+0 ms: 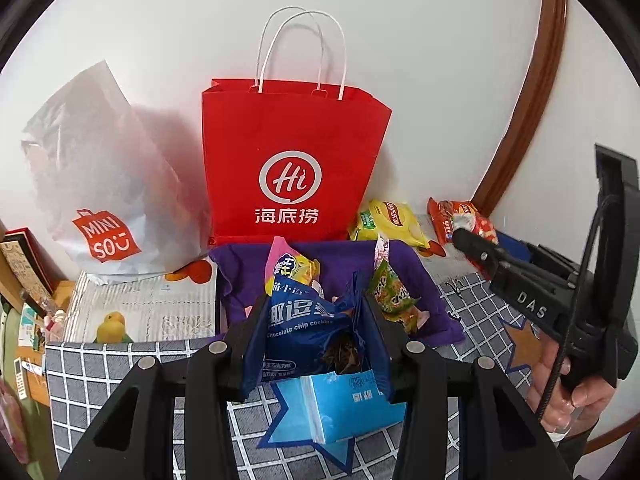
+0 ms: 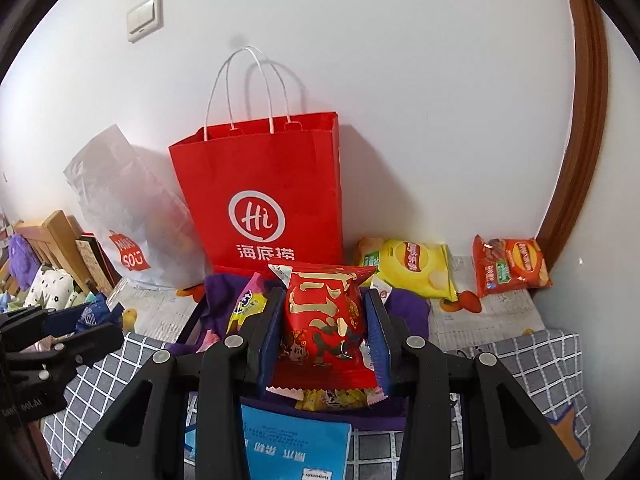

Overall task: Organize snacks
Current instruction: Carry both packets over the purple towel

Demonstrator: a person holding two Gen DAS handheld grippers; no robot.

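Gripping a dark blue chocolate chip cookie bag (image 1: 304, 332), the left gripper (image 1: 310, 344) has both fingers pressed into the crumpled sides, and the bag sits just above a light blue pack (image 1: 340, 408) on the grey checked cloth (image 1: 100, 364). Over on the other side, the right gripper (image 2: 324, 332) is clamped on a red snack bag with gold lettering (image 2: 324, 312), held upright between the blue-lined fingers, with a small yellow packet (image 2: 332, 398) peeking out right underneath it. Straight ahead of both is a purple fabric bin (image 1: 404, 268) already holding a pink and yellow pack (image 1: 292, 266) and a green one (image 1: 390, 294). Behind the bin a red paper bag (image 1: 292, 160) with white handles stands against the wall, and a white MINISO plastic bag (image 1: 108, 184) slumps to its left. To the right of the red bag, a yellow chip bag (image 2: 412, 266) and an orange-red chip bag (image 2: 508, 268) lie flat near the wall corner, apart from each other.
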